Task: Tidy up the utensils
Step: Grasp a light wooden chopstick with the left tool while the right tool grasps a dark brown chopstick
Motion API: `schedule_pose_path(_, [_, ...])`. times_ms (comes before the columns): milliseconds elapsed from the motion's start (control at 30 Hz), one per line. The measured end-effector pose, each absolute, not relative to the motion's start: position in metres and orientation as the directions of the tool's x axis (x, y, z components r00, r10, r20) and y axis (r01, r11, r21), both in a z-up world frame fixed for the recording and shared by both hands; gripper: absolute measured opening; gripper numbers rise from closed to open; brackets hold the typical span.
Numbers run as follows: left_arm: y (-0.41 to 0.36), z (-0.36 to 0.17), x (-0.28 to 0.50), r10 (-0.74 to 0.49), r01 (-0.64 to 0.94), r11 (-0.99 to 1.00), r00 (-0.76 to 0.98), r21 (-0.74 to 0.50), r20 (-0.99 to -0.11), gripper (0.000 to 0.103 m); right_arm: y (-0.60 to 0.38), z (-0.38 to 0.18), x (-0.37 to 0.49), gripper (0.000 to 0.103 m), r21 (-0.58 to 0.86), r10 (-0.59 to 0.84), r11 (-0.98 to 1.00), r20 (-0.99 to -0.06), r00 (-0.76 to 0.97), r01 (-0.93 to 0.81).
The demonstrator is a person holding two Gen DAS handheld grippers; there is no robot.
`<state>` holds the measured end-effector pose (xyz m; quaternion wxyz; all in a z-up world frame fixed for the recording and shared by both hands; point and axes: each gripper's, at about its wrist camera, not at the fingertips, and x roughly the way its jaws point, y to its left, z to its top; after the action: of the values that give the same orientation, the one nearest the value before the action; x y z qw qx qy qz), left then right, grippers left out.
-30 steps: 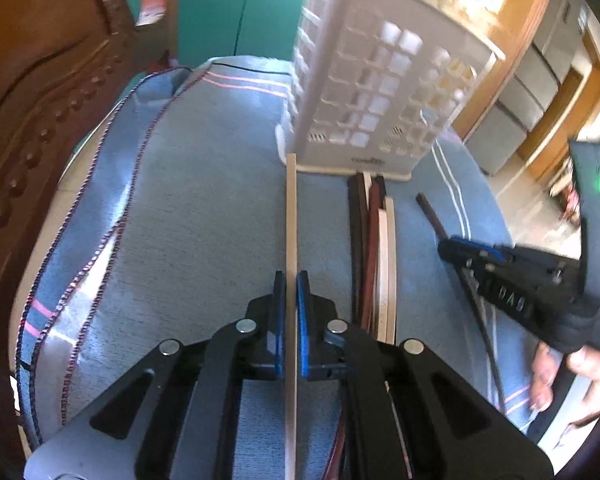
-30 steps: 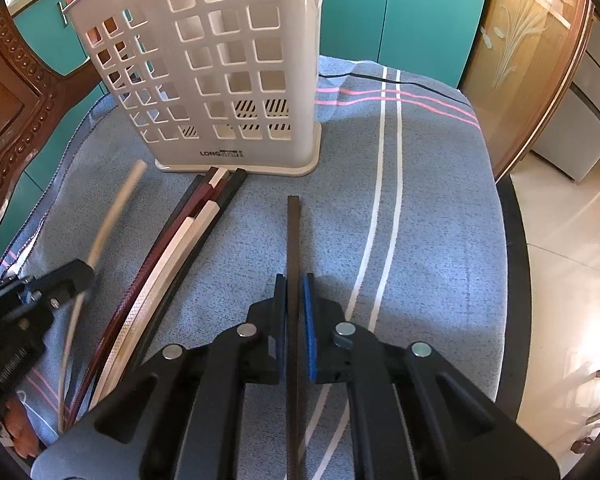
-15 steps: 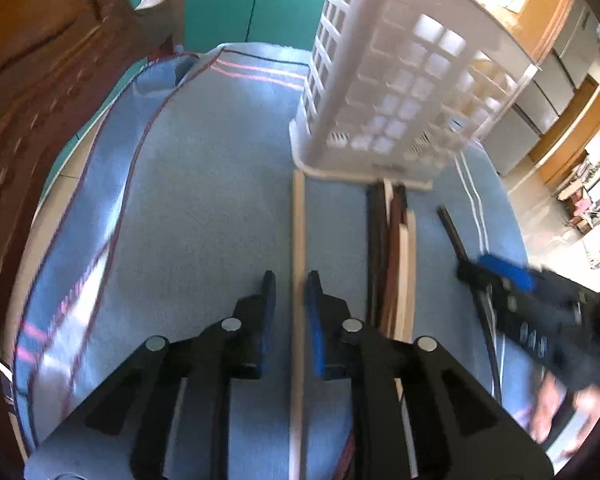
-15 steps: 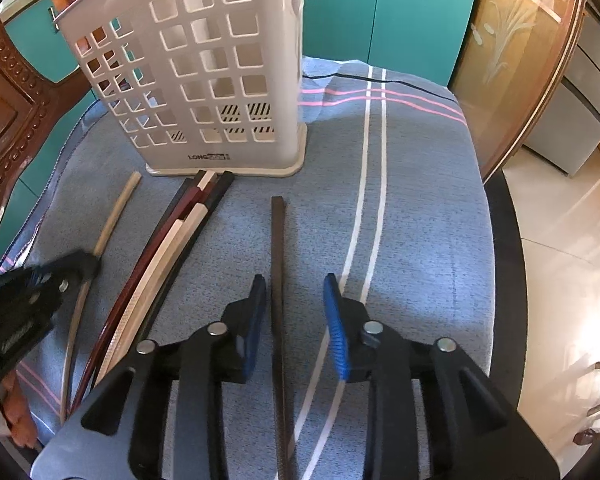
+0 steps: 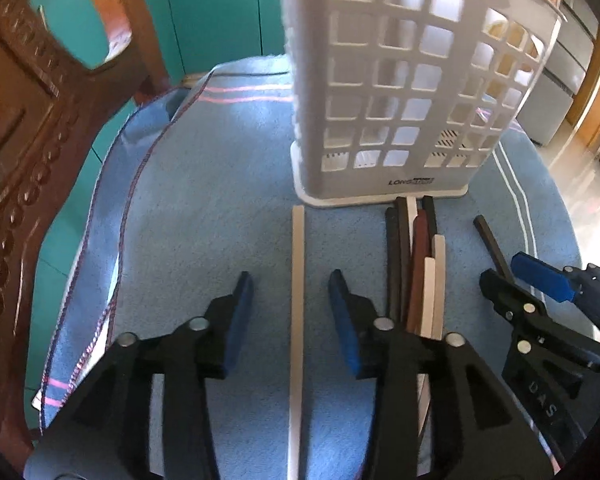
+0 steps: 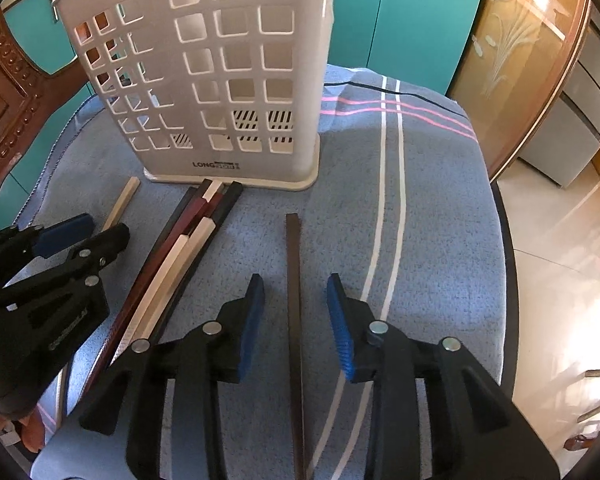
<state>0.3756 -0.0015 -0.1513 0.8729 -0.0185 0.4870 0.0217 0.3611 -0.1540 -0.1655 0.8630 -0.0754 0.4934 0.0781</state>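
Note:
A cream chopstick (image 5: 298,280) lies on the blue cloth between the open jaws of my left gripper (image 5: 291,284); nothing is held. A dark brown chopstick (image 6: 294,288) lies between the open jaws of my right gripper (image 6: 296,286), also free. A bundle of dark, red-brown and cream chopsticks (image 5: 418,264) lies between the two, its tips against the base of the white lattice utensil basket (image 5: 400,80). The bundle (image 6: 180,256) and basket (image 6: 220,60) also show in the right wrist view. Each gripper shows in the other's view: the right (image 5: 516,276), the left (image 6: 88,232).
The blue striped cloth (image 6: 420,200) covers a round table whose edge drops to the floor on the right. A carved wooden chair back (image 5: 24,140) stands close on the left. Teal cabinet doors (image 6: 400,20) stand behind the table.
Both grippers were shut on their chopsticks one second ago; both have opened and the chopsticks now lie on the cloth. Both grippers have pulled back slightly.

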Motion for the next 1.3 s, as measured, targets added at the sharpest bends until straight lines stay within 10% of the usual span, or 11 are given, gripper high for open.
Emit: schedule_pose_path(1300, [-0.007,-0.15,0.348,-0.018,0.009,1.0,0.5,-0.016,-0.866,0.054,-0.151,-0.166,0.364,0.032,-0.053,0.063,0.975,-0.866,0.495,-0.216])
